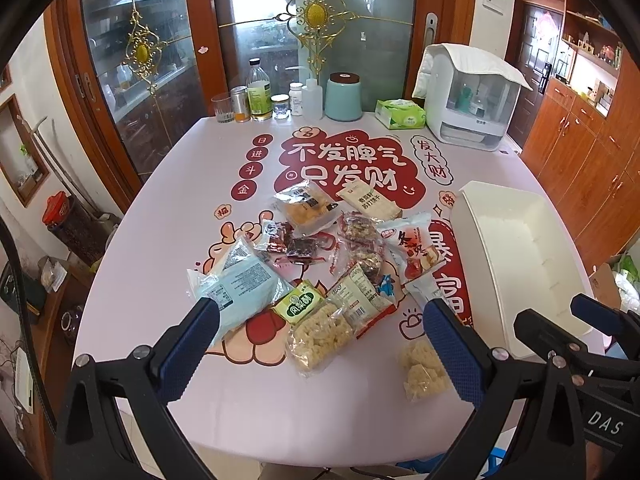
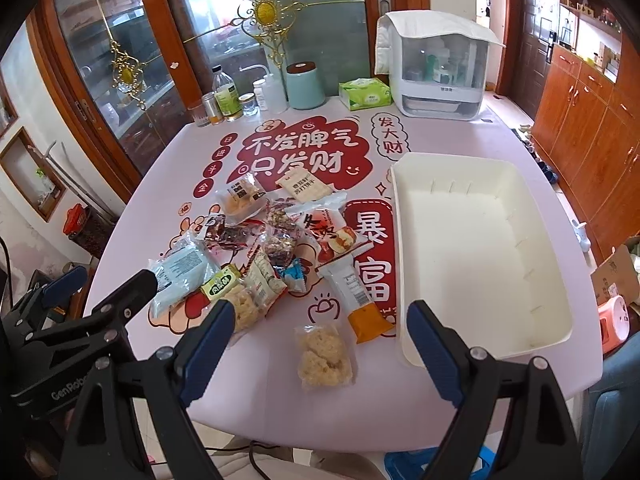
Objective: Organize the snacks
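Note:
Several snack packets lie in a loose pile mid-table: a pale blue packet (image 1: 236,284), a green-labelled pastry (image 1: 299,303), a rice crisp bar (image 1: 320,336), a red jujube bag (image 1: 412,248). A separate rice crisp packet (image 2: 325,356) lies alone near the front edge, beside an orange-ended tube pack (image 2: 358,300). An empty white bin (image 2: 476,248) stands on the right. My left gripper (image 1: 320,332) hovers open over the near side of the pile. My right gripper (image 2: 320,344) is open above the lone rice crisp packet, left of the bin. Neither holds anything.
Along the table's far edge stand bottles and jars (image 1: 260,96), a teal canister (image 1: 343,98), a green tissue pack (image 1: 400,114) and a white covered dish rack (image 1: 468,100). Glass cabinet doors rise behind. Wooden cupboards (image 2: 580,128) line the right wall.

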`<state>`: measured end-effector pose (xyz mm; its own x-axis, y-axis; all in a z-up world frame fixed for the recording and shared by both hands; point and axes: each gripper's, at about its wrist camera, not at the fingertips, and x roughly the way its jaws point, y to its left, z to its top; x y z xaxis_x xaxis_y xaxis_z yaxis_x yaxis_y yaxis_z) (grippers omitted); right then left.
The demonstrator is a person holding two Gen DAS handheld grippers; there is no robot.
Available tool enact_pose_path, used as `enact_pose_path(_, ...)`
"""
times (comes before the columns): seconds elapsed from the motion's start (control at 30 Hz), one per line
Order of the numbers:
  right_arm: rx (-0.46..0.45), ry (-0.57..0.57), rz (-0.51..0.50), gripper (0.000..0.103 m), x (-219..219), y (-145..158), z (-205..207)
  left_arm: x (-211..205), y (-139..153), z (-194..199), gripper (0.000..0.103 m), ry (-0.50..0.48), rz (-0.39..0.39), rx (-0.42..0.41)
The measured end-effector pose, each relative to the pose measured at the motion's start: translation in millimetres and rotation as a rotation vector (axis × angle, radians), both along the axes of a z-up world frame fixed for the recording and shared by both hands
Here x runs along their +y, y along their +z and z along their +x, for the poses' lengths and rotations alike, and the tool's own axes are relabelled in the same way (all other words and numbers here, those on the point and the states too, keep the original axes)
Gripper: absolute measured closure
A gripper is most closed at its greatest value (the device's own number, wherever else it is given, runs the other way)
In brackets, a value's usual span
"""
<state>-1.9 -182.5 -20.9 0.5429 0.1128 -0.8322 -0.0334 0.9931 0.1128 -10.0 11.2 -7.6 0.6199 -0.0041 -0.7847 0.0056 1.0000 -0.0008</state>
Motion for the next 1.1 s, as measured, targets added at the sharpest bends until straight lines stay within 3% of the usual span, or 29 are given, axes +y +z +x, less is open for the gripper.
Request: enact_pose_path(1.1,0.033,-0.048,-0.007,0.014,-27,-7,-11,-21,-10,-4,0.002,-0.041,-0.013,0.054)
